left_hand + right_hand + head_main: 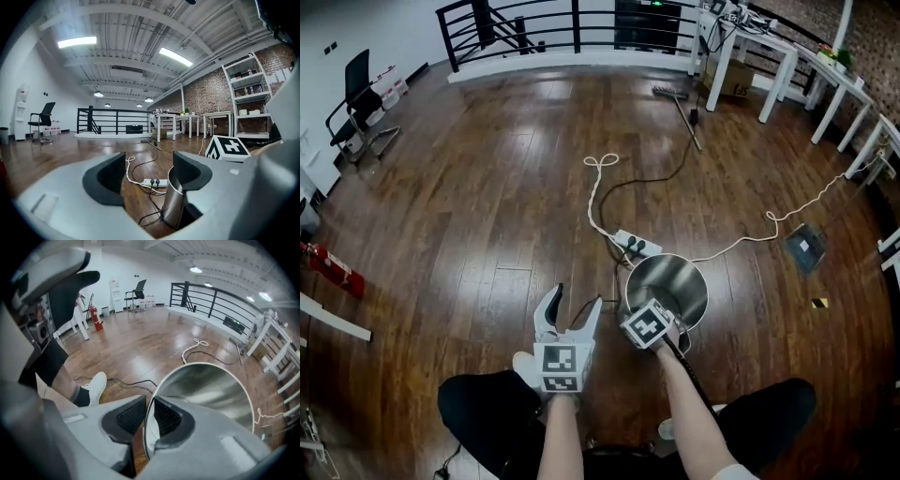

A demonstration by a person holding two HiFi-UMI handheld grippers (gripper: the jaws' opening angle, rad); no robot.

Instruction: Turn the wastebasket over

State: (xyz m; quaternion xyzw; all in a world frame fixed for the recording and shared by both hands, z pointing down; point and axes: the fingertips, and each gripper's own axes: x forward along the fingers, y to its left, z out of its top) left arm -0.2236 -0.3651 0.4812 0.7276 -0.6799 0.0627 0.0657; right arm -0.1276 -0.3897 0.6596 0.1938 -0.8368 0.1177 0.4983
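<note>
The shiny metal wastebasket (672, 279) stands the right way up on the wooden floor (487, 187), with its open top showing, close in front of the person. The right gripper (149, 416) has its jaws pinched tight on the near rim. The left gripper (572, 309) is just beside the wastebasket. Its jaws are wide apart and hold nothing. A power strip (636, 246) lies just behind the wastebasket.

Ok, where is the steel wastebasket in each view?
Head view: wastebasket lower centre, upright on the floor.
Left gripper view: wastebasket at bottom, right of centre, partly behind one jaw.
Right gripper view: wastebasket lower right, rim clamped between the jaws.
Shared landmark: black railing, far behind it.
</note>
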